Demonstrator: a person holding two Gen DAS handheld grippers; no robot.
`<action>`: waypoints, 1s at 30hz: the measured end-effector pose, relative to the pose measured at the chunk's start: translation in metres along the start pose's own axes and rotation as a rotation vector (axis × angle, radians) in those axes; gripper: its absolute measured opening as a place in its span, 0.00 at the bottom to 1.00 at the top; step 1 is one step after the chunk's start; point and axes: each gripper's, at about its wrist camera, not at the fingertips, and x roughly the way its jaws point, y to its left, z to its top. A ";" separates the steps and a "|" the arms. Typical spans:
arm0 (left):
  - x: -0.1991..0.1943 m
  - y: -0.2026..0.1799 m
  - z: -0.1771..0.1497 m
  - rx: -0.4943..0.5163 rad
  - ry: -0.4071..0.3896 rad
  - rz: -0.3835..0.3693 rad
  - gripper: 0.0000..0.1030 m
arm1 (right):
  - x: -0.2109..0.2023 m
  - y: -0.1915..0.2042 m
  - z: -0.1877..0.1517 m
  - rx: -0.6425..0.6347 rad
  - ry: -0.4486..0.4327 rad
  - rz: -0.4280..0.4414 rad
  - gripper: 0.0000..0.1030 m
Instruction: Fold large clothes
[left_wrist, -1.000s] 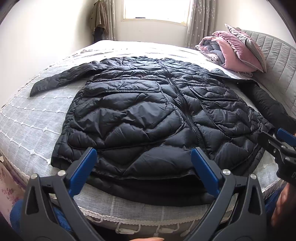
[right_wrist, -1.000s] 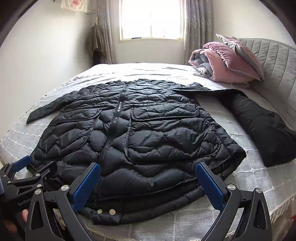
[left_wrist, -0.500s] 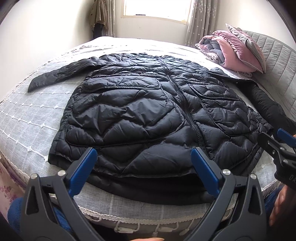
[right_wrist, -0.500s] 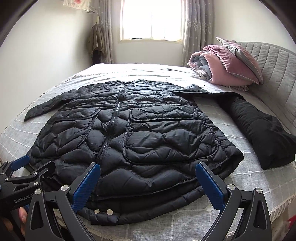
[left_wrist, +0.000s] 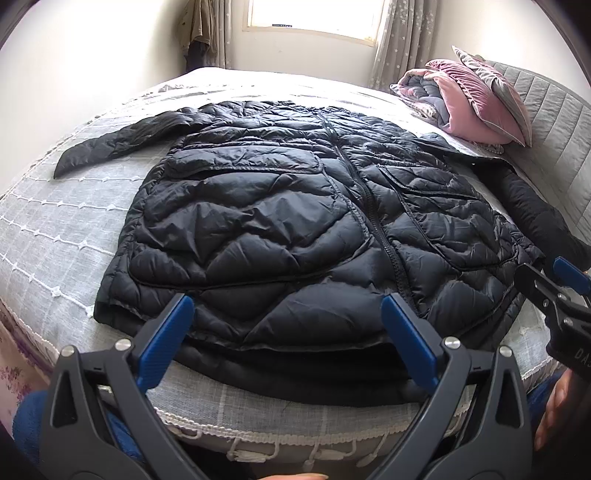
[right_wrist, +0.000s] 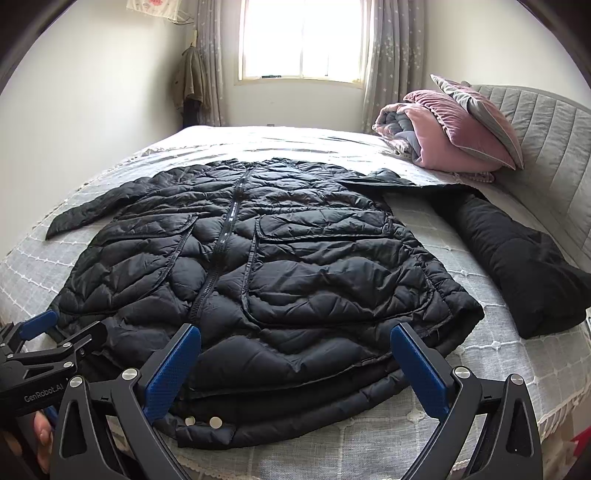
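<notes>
- Black and puffy, the big coat (left_wrist: 295, 229) lies flat on the bed (left_wrist: 55, 229), front side up, with its zipper (right_wrist: 218, 254) closed down the middle.
- One sleeve (left_wrist: 122, 144) sticks out to the side on the grey bedspread. The bottom edge of the coat is at the near side of the bed, close to both tools.
- Two small round snaps (right_wrist: 202, 410) show on the bottom edge of the coat.
- The left hand-held gripper (left_wrist: 288, 332) hangs over the bottom edge of the coat. Its two blue fingers are spread wide apart and hold nothing.
- The right hand-held gripper (right_wrist: 295, 360) is over the bottom edge too, nearer the other corner. Its blue fingers are also wide apart with nothing in them.
- I cannot tell if the fingers touch the coat or just float above it.
- Each tool shows at the edge of the other one's view.
- Another dark piece of clothing (right_wrist: 517, 266) lies beside the coat, near the grey headboard (right_wrist: 546, 147).
- A pink rolled blanket (right_wrist: 436, 140) and a pillow (right_wrist: 480, 114) sit at the head of the bed.
- A bright window (right_wrist: 299, 37) with curtains is on the far wall, and some clothes hang (right_wrist: 190, 81) in the corner.
</notes>
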 end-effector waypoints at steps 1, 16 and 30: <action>0.000 0.000 0.000 -0.001 -0.005 0.000 0.98 | 0.000 -0.001 0.000 -0.001 0.001 -0.001 1.00; 0.004 0.014 0.001 -0.020 -0.023 0.031 0.98 | 0.021 -0.009 -0.001 0.043 0.127 0.046 1.00; 0.020 0.126 -0.004 -0.297 0.133 0.100 0.91 | 0.053 -0.083 0.003 0.261 0.246 0.114 1.00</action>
